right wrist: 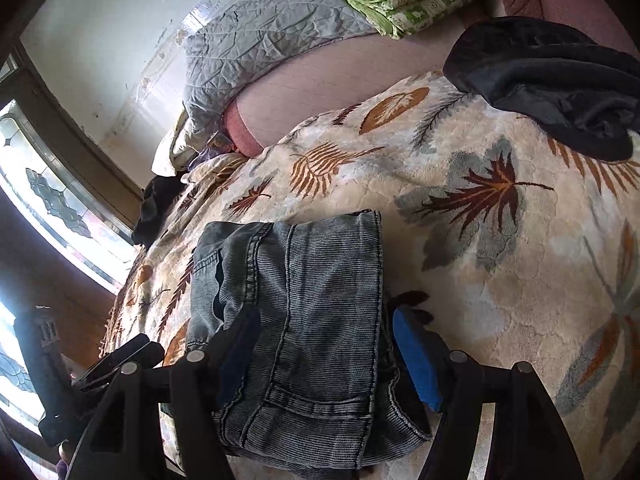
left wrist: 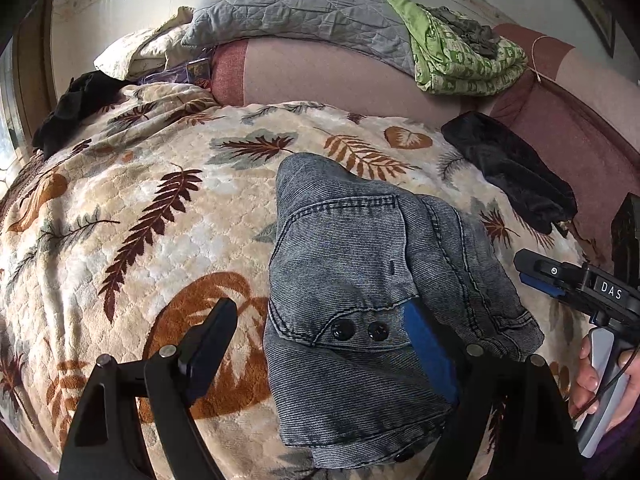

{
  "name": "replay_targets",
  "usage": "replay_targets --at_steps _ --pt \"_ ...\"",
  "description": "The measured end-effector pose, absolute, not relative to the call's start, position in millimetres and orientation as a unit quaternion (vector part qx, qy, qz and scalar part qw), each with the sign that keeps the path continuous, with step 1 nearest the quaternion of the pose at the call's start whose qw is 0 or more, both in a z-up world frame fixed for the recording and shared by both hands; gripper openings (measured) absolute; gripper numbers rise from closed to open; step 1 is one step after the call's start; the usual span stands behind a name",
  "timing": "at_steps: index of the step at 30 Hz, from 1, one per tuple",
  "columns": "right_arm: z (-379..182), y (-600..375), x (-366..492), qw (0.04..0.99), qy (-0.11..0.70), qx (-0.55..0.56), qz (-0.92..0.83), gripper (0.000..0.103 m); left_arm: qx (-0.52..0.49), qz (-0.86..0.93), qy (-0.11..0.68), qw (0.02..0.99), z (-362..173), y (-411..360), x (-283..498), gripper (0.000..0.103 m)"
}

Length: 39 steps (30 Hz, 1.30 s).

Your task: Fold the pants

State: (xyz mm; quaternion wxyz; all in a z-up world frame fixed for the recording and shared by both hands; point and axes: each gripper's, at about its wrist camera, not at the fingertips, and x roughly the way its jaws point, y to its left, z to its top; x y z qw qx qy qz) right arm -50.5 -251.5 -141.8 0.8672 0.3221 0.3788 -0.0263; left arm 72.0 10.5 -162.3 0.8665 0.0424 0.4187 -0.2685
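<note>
On the bed point(left wrist: 120, 216) (leaf-print blanket), the jeans point(left wrist: 360, 280) lie folded near. Both the left gripper point(left wrist: 320, 344) and right gripper point(right wrist: 320, 348) gape wide, holding nothing; likely only final tidying remains.

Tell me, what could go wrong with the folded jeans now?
1. The jeans are a thick, lumpy bundle on the soft leaf blanket; the top flap could flop open.
2. Both grippers are open with the jeans between their fingers: the left gripper and the right gripper. Pulling back carelessly might snag a layer and drag the fold apart.
3. The bundle lies near the blanket's front edge, so a nudge might slide it off.
</note>
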Motion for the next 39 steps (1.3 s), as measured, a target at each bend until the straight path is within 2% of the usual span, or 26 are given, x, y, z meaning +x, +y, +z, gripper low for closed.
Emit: replay_targets --at_steps 25,27,34,39 --pt "-147.3 -268.2 -55.9 0.853 0.379 0.358 -0.029 0.074 0.033 -0.261 0.417 0.87 -163.4 6.5 80.5 0.086" --pt "-149.9 -268.0 -53.0 0.85 0.382 0.362 -0.024 0.077 0.037 -0.267 0.428 0.863 -167.6 0.7 83.6 0.086" --pt "-182.1 -266.5 -22.3 0.806 0.429 0.407 0.01 0.077 0.031 -0.298 0.504 0.81 -195.8 -13.2 95.2 0.086" --pt "-195.0 -250.5 -5.9 0.802 0.449 0.394 0.022 0.081 0.026 -0.303 0.518 0.799 -203.2 -9.2 95.3 0.086"
